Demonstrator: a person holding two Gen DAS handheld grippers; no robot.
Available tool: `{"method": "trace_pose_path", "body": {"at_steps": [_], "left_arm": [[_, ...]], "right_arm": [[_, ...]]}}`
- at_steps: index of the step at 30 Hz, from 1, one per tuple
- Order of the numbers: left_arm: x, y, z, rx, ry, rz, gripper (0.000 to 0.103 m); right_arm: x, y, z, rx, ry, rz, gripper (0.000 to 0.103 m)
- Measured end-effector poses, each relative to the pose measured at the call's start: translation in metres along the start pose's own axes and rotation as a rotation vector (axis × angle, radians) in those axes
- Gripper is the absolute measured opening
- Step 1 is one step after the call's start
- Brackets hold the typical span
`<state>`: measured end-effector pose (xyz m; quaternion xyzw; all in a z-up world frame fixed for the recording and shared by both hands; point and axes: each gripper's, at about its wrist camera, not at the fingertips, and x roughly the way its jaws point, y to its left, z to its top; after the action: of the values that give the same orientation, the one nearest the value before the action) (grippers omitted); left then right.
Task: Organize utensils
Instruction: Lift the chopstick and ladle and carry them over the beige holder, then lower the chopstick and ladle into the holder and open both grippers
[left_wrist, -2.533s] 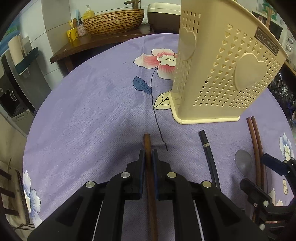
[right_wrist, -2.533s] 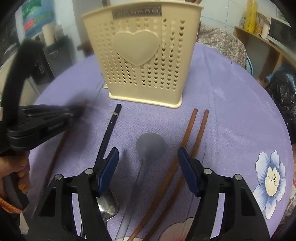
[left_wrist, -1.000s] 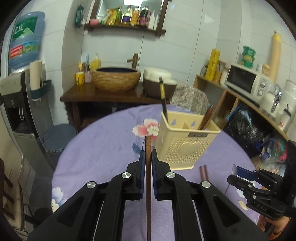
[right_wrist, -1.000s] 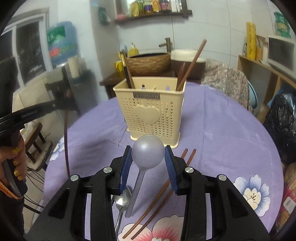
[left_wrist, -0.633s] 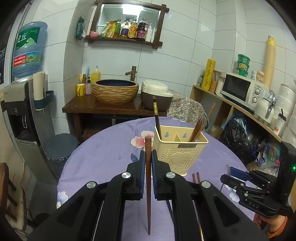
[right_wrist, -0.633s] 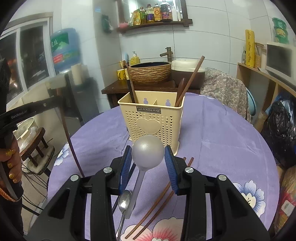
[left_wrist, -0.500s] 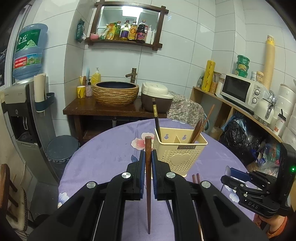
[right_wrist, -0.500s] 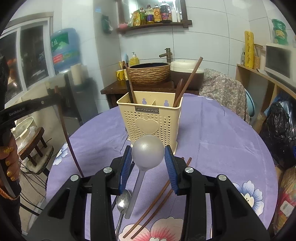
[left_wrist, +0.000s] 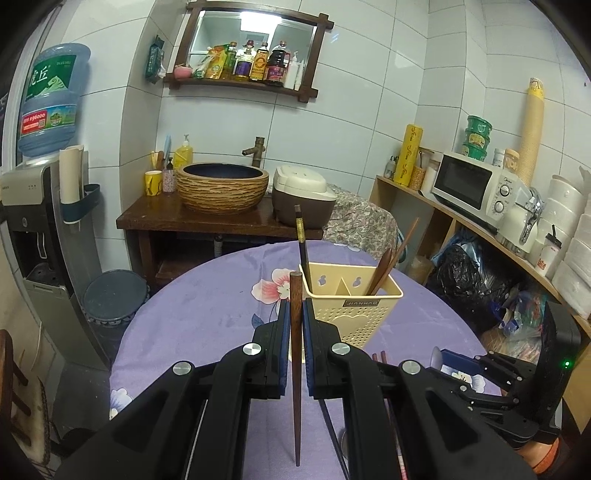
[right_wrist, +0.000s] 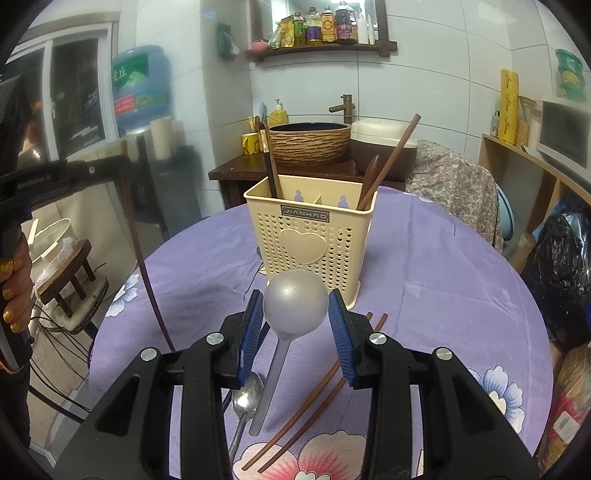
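Wooden chopstick (left_wrist: 294, 354) is hanging clamped upright in my fully closed left gripper (left_wrist: 294, 325), caddy (left_wrist: 351, 299) at 1 o'clock. Right gripper (right_wrist: 295, 325) is pinching the grey spoon (right_wrist: 295, 304) by its bowl: light, smooth, likely slippery; I'm judging the handle safer.

Microwave (left_wrist: 476, 184) on shelf; water bottle (left_wrist: 51, 99) on dispenser.

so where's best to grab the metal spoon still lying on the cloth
Take the metal spoon by its thin handle, coming straight down with the pads across it. It lies flat on the cloth, bowl away from the camera, partly under the right gripper and the grey ladle it holds, so lower down is probably clearest.
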<state>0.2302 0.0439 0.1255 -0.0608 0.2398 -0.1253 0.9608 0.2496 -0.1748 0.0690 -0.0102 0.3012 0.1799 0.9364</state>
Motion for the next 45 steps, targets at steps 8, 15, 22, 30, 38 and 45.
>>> {"method": "trace_pose_path", "body": {"at_steps": [8, 15, 22, 30, 38, 45], "left_arm": [[-0.01, -0.005, 0.039, -0.008, -0.03, -0.071, 0.008], [-0.024, -0.019, 0.107, -0.019, -0.152, -0.082, 0.008], [0.007, -0.029, 0.158, -0.074, -0.23, -0.055, 0.008], [0.075, -0.022, 0.133, -0.129, -0.201, -0.006, 0.008], [0.1, -0.024, 0.082, -0.07, -0.156, 0.02, 0.008], [0.116, -0.022, 0.052, -0.044, -0.069, 0.015, 0.008]], "right_arm": [[-0.008, -0.004, 0.033, 0.026, -0.028, 0.063, 0.037], [-0.035, -0.006, 0.12, -0.01, -0.177, 0.012, 0.037], [-0.025, -0.011, 0.186, -0.041, -0.299, -0.13, 0.037], [0.036, -0.022, 0.171, -0.065, -0.281, -0.243, 0.037], [0.079, -0.02, 0.119, -0.109, -0.226, -0.275, 0.037], [0.099, -0.02, 0.084, -0.121, -0.16, -0.26, 0.037]]}}
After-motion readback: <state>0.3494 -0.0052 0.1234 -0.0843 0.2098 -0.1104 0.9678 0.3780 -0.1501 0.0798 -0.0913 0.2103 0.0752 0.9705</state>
